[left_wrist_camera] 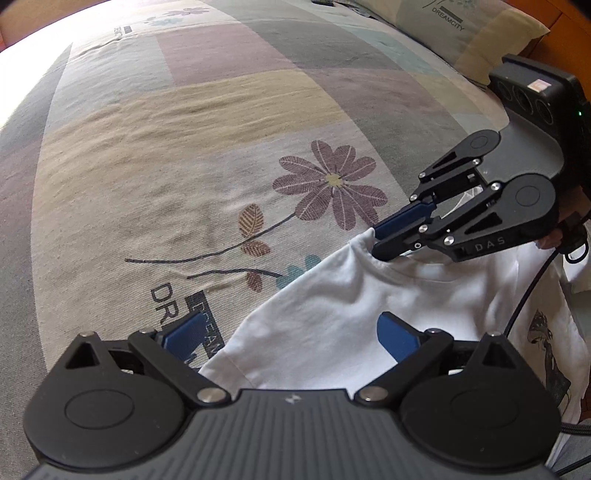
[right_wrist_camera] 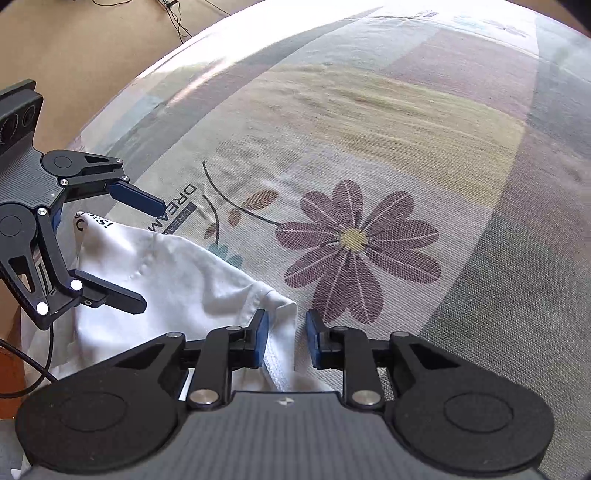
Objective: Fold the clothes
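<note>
Right gripper [left_wrist_camera: 384,236] fingers are clamped on the white shirt [left_wrist_camera: 332,317] near the collar; left gripper [right_wrist_camera: 144,254] fingers are apart at its 9 o'clock sleeve, so pinch the seam and keep the cloth taut over the bed [left_wrist_camera: 184,147].

1. A bed [left_wrist_camera: 229,110] carries everything, spread with a patchwork cover in pale colour blocks, printed with a purple flower [right_wrist_camera: 354,240].
2. A white T-shirt [left_wrist_camera: 332,314] lies rumpled at its near edge.
3. A pillow [left_wrist_camera: 461,26] rests at the far corner.
</note>
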Available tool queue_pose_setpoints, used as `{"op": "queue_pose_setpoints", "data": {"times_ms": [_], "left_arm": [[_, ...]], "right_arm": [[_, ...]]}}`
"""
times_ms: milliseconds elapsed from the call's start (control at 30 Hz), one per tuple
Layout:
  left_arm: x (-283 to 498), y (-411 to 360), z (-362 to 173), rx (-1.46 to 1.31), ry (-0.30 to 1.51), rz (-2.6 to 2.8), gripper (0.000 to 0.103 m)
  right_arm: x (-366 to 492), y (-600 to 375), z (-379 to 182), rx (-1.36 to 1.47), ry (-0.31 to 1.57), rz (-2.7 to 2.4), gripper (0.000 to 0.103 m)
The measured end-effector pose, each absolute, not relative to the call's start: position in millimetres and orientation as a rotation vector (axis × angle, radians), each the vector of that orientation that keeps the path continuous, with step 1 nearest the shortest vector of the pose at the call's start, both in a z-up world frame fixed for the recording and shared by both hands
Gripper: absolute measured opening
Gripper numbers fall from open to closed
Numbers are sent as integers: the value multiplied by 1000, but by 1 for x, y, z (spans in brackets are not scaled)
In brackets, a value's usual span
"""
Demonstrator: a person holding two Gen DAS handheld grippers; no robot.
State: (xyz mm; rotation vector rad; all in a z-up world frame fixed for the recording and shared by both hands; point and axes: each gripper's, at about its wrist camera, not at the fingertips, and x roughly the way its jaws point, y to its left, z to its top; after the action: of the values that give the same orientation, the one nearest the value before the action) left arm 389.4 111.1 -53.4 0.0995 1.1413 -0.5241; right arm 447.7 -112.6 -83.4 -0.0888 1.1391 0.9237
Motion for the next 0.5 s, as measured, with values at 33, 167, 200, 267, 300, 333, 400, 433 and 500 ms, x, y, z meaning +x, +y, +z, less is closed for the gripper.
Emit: {"op": "queue_pose_setpoints", "data": {"times_ms": [33,167,200,267,300,333,400,433,500], "left_arm": [[389,111,-53,98,1138,-526,98],[388,112,-48,96,1122,-536,98],[388,113,-46,100,1116,-541,98],[389,112,-44,118,1110,-544,98],[389,112,-43,127,1107,-546,98],[390,111,-43,134,1105,-549,98],[393,110,-42,143,1098,-562,98],[395,108,-42,145,1097,-572,98],[398,103,-44,154,1093,-603,98]], "right_arm": [[446,-110,-81,-108,1128,919,15],[441,-99,-73,-184,1085,900,5],[440,-96,-71,-202,1074,895,5],[444,-99,-68,-194,1070,890,5],[447,-102,-66,-176,1072,889,5],[451,-106,-64,-157,1074,888,7],[458,-113,-60,-121,1079,887,10],[462,-117,-58,-103,1082,886,12],[466,-130,-58,-51,1108,888,23]]}}
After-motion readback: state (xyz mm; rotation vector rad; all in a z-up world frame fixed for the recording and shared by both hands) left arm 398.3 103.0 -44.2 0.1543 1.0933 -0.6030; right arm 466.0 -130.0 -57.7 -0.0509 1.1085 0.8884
